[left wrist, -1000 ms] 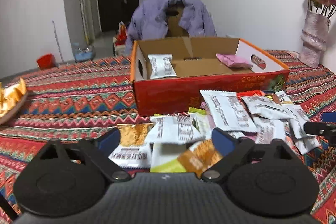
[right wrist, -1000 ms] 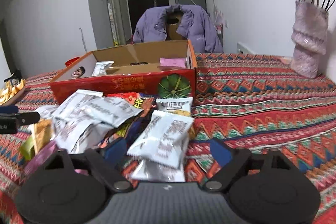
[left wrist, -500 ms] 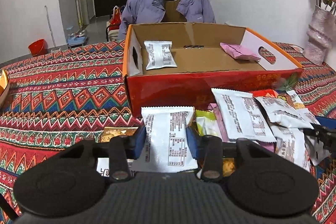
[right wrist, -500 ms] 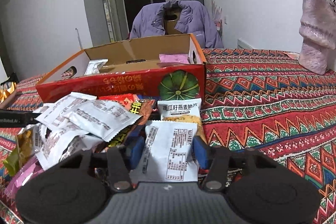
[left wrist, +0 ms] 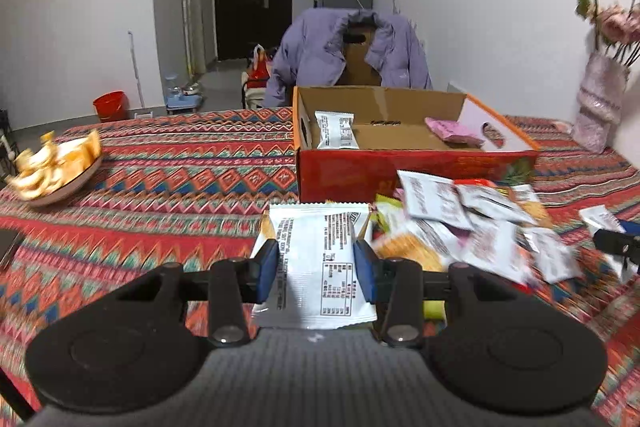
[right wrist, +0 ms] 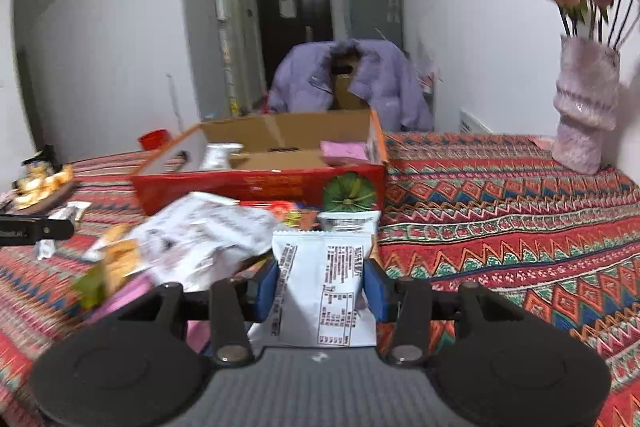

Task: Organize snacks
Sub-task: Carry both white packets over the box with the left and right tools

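On the counter: a patterned red cloth point(left wrist: 180, 187) covered the surface in front of you, with everything else resting on it.
Left gripper: your left gripper point(left wrist: 316, 269) was closed on a white snack packet point(left wrist: 320, 259), its blue pads pressed against the packet's two side edges, and the packet was lifted clear of the cloth.
Right gripper: your right gripper point(right wrist: 322, 285) was likewise clamped on a second white packet point(right wrist: 322, 287), gripped by both side edges, printed text facing the camera.
Snack pile: a loose heap of snacks point(left wrist: 472, 227), mostly white with some orange and yellow-green wrappers, lay just in front of the box, between your two grippers; it was blurred in both views.
Box: an open red cardboard box point(left wrist: 400, 175) sat behind the pile. Inside it, a white packet point(left wrist: 336, 131) leaned at the left end and a pink packet point(left wrist: 452, 131) lay at the right end.
Plate: a plate of gold-wrapped sweets point(left wrist: 52, 167) sat far left, well apart from the box.
Vase: a pale vase with pink flowers point(right wrist: 584, 115) stood at the far right edge by the wall.
Beyond the counter: a purple jacket point(left wrist: 348, 55) was draped over a chair.
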Demonstrator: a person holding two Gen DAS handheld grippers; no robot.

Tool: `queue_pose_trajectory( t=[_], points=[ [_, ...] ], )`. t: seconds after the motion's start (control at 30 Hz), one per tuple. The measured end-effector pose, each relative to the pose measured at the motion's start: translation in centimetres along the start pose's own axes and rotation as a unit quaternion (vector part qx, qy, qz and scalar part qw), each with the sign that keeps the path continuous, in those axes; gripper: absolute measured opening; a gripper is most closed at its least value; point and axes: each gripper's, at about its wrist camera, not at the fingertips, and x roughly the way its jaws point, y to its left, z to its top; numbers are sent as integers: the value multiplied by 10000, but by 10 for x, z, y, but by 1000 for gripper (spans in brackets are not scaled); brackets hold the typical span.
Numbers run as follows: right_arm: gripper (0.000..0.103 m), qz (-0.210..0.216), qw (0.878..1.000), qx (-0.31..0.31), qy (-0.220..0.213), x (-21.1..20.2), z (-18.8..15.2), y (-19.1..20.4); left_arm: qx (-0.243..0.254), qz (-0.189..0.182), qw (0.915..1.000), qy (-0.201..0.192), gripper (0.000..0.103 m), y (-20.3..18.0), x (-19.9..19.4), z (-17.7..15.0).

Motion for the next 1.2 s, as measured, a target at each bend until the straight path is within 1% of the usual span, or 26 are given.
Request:
queue_pose_trajectory(
  t=[0.2,0.33,0.43,0.53,0.7,0.83,1.03,1.2],
  points=[
    [45,365,9993,-113,-34,-68,-29,20,-222,-108,9996,-97,42,-14,-73,-40],
    [45,567,9982,-131,-139,-108,-51,27,-351,-157,9991,-182,42,-24,-114,-66],
    [45,590,9981,-105,-125,-128,-64,28,-399,-241,9987,-216,42,-30,-137,-82],
    [45,613,9979,-129,-134,-142,-72,29,-433,-227,9985,-258,42,-32,-152,-92],
    [45,630,9976,-175,-211,-155,-76,32,-473,-164,9981,-355,42,-32,-164,-98],
    [45,661,9974,-180,-209,-155,-76,33,-431,-131,9981,-415,42,-29,-168,-97],
    [45,662,9974,-177,-230,-149,-68,33,-333,-97,9982,-492,42,-28,-163,-84],
    [45,671,9973,-177,-248,-139,-56,31,-326,-87,9984,-443,42,-23,-149,-72]
  ],
)
